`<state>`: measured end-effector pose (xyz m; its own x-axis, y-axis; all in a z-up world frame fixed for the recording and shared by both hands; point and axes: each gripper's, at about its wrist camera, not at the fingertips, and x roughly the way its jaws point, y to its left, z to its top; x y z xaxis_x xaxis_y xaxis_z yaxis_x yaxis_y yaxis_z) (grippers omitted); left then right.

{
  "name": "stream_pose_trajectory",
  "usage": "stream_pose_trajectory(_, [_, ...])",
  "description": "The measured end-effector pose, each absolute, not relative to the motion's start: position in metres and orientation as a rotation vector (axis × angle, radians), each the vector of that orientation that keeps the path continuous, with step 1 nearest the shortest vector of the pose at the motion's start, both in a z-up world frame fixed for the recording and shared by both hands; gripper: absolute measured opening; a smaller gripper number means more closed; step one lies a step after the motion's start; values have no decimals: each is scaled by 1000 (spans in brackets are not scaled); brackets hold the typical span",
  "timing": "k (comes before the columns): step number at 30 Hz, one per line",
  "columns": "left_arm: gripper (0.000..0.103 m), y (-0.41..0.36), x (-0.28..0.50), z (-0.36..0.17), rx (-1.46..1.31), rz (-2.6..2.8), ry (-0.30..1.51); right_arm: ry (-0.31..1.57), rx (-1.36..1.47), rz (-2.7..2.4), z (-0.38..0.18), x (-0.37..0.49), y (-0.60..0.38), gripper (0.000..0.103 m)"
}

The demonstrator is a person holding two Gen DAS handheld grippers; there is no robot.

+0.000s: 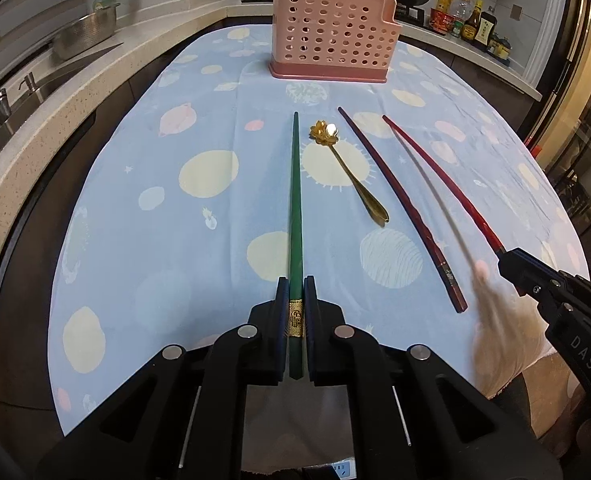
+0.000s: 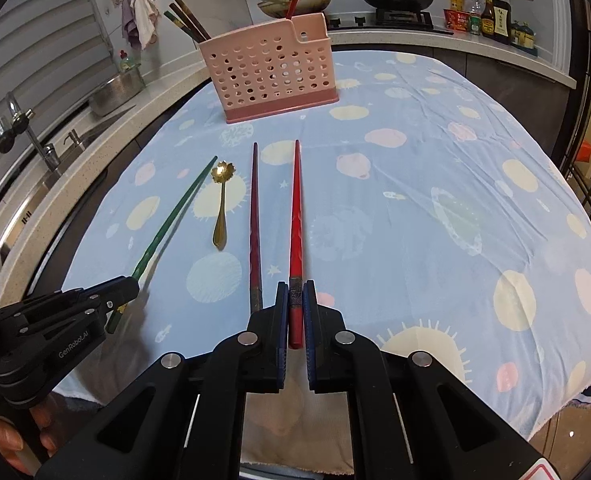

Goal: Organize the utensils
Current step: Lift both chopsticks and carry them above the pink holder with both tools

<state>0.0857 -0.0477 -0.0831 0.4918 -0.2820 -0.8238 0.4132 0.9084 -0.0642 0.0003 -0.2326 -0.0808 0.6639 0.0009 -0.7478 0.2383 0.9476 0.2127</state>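
Blue planet-print tablecloth [image 1: 175,240]: your left gripper [image 1: 296,300] clamped the green chopstick [image 1: 295,184], right gripper [image 2: 295,300] clamped the red chopstick [image 2: 296,216], frame center.

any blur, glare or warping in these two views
Left wrist view: a pale blurred streak crosses beside the red chopstick; glare on the gold spoon; the table bows from the fisheye. Right wrist view: sharp, the same bowing, and a bright spot on the spoon bowl.
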Motion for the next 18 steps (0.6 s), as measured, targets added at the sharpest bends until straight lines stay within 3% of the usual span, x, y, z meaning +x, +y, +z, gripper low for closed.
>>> stream_pose_trajectory(18, [7,-61,104,1,148,-434,831,644,328,-114,2,18,-251,7])
